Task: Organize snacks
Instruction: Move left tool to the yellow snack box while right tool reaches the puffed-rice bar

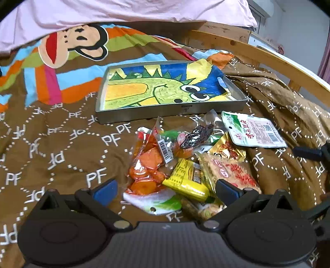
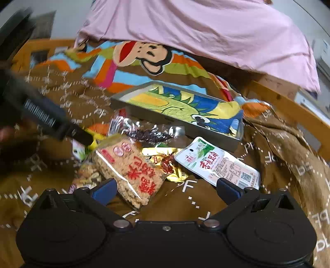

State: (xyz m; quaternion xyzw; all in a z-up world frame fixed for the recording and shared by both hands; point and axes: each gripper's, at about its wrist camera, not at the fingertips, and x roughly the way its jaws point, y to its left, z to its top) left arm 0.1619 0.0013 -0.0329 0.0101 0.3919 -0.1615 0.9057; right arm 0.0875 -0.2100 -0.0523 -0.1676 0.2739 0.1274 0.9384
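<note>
Both grippers hang wide and empty: left gripper [image 1: 166, 190] at the lower middle over the orange snack packet [image 1: 146, 165], right gripper [image 2: 166, 188] beside the rice cracker pack [image 2: 129, 167]. Best to pinch one packet edge only. Beyond, mid-frame, the metal tray [image 1: 173, 112] waits on the brown bedspread [image 1: 61, 148]; pink quilt [image 1: 123, 10] at the top.

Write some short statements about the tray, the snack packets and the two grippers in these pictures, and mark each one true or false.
1. The metal tray holds no snack packets. True; only a dinosaur picture lines it.
2. The left gripper is shut on the yellow packet. False; its jaws are open above the pile, gripping nothing.
3. The white and green packet lies beside the tray, outside it. True.
4. The snacks lie on a bare wooden table. False; they lie on a brown printed bedcover.
5. The right gripper is open. True.
</note>
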